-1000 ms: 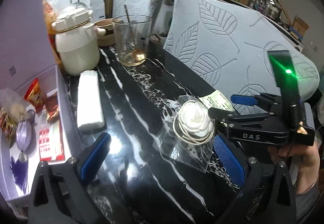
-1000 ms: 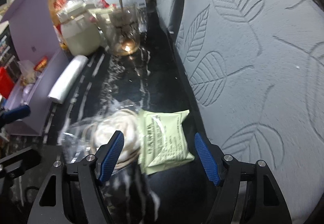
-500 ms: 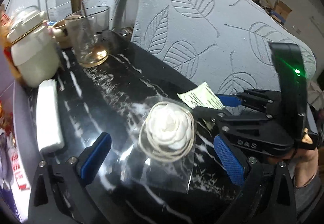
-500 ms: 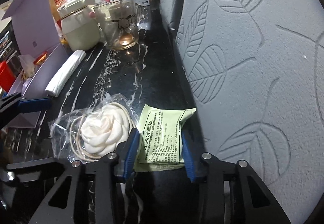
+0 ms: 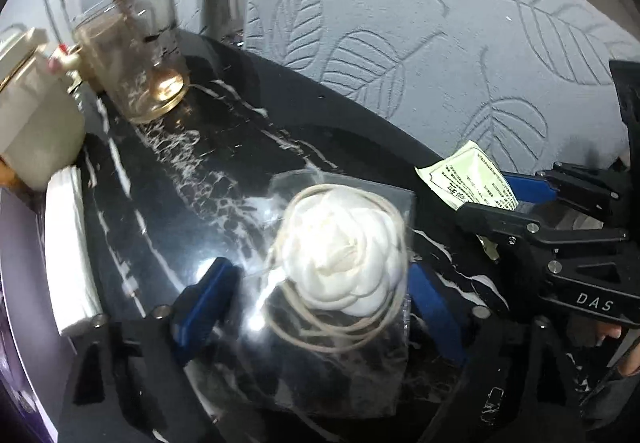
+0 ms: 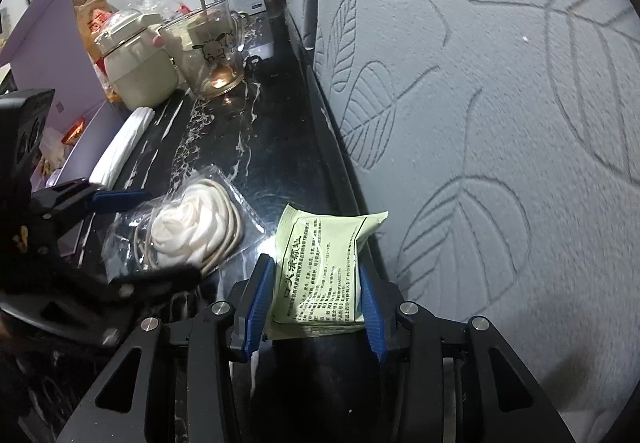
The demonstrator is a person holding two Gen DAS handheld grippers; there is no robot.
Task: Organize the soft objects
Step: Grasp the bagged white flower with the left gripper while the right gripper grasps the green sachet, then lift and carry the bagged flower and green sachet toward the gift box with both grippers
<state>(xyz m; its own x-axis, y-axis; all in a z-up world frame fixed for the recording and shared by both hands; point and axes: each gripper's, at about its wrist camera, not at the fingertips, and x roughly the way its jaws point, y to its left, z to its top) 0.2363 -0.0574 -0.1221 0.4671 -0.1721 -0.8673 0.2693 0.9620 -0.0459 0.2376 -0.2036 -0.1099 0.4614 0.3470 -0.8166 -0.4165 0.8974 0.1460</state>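
Note:
A white fabric flower with a cord, sealed in a clear bag (image 5: 344,255), lies on the black marble table (image 5: 208,171). My left gripper (image 5: 320,313) straddles the bag from above. Its jaws are closing, and the blue pads (image 5: 204,307) stand beside the bag without squeezing it. To the right, a pale green printed packet (image 6: 320,267) lies at the table's edge by the chair. My right gripper (image 6: 316,307) is shut on it, with both blue pads pressed to the packet's sides. The left wrist view shows the same grip (image 5: 516,199).
At the far end stand a glass mug (image 6: 212,51) with a spoon and a cream lidded jar (image 6: 136,71). A white folded pack (image 6: 120,147) lies along the left edge beside an open purple box (image 6: 44,55). Grey leaf-patterned chair backs (image 6: 480,123) press against the table's right side.
My left gripper came down over the flower bag and its jaws narrowed. My right gripper closed from wide open onto the green packet and shifted slightly.

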